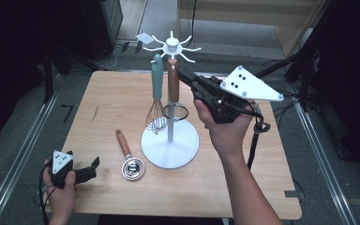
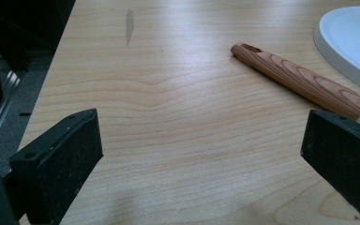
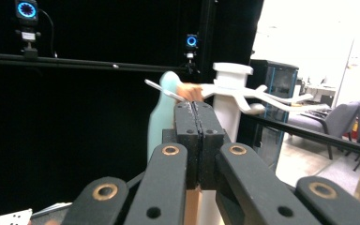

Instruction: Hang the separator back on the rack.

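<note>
Right tool [image 1: 183, 75], jaws pressed together at the brown-handled utensil [image 1: 173, 82] hanging on the white rack [image 1: 171, 44], beside the teal whisk [image 1: 157, 75]. Step judged: hanging or unhooking it. Left tool [image 1: 88, 171] rests wide open, near left of the tabletop [image 1: 112, 93]; wooden-handled strainer [image 1: 130, 157] lies beside it.

The high view looks forward and down over the whole table [image 1: 108, 93]. The left gripper view sits low and close over the tabletop, facing the wooden handle [image 2: 304, 82] and stand base [image 2: 356, 47]. The right gripper view faces level, close to the stand's top [image 3: 233, 75], also seen from above.
</note>
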Demonstrator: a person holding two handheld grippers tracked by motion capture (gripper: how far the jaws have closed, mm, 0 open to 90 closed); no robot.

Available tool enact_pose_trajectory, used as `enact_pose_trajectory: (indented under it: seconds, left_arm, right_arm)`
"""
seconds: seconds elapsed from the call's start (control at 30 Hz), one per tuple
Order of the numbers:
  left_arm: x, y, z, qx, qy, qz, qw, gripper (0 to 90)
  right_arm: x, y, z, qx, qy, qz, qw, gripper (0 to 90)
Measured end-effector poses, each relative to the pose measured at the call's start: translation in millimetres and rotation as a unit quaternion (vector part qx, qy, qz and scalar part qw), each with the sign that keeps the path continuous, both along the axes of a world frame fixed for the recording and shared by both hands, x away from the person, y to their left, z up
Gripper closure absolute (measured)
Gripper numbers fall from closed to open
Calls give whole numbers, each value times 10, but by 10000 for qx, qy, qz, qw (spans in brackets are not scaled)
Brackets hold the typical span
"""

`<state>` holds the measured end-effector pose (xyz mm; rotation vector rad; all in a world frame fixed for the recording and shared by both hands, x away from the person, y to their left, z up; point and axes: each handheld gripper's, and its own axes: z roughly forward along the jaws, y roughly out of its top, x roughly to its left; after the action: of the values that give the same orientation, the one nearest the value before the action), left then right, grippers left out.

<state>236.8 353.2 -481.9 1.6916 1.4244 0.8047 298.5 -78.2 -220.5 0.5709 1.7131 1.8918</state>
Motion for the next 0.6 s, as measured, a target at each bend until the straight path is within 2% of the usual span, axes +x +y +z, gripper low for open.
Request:
enact_pose_trajectory:
  seconds: [0.13, 0.17, 0.23, 0.33, 0.4, 0.6]
  left_arm:
    - [-5, -28, 3, 25, 49, -128, 9999, 0]
    - [-7, -41, 4, 90, 57, -123, 9999, 14]
    - [-6, -76, 5, 185, 54, -14, 9998, 110]
    - [-9, -120, 10, 143, 96, -57, 9998, 240]
    - [-17, -167, 15, 168, 114, -145, 9997, 356]
    - [-23, -289, 9, 35, 214, -556, 9982, 621]
  right_arm:
    - [19, -86, -99, -28, 97, -94, 9999, 900]
    - [19, -108, -128, -34, 142, -122, 9998, 900]
    - [23, -145, -184, -75, 200, -153, 9997, 900]
    - [32, -221, -298, -131, 302, -245, 9992, 900]
    - [38, -279, -399, -197, 388, -279, 9987, 900]
    - [17, -396, -720, -358, 723, -380, 9960, 898]
